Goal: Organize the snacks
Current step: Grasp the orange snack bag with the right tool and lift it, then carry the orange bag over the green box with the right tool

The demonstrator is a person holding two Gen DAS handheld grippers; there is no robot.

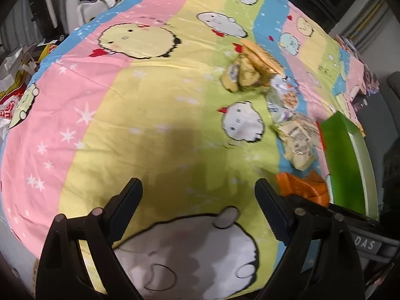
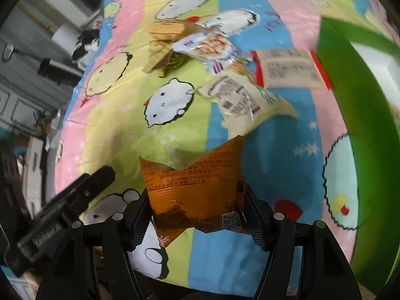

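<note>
Wide open stretch of pastel cartoon-print bedsheet ahead of the left gripper, nothing on it. To its right a line of crinkly plastic snack packets blocks the way toward the green rectangular box. A bare blue stripe between packets and box stays passable.

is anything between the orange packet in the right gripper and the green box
Nothing visible blocks it. The right gripper holds the orange snack packet above bare bedsheet, and the green box sits to its right. The pale barcode packet lies farther ahead, off that path.
</note>
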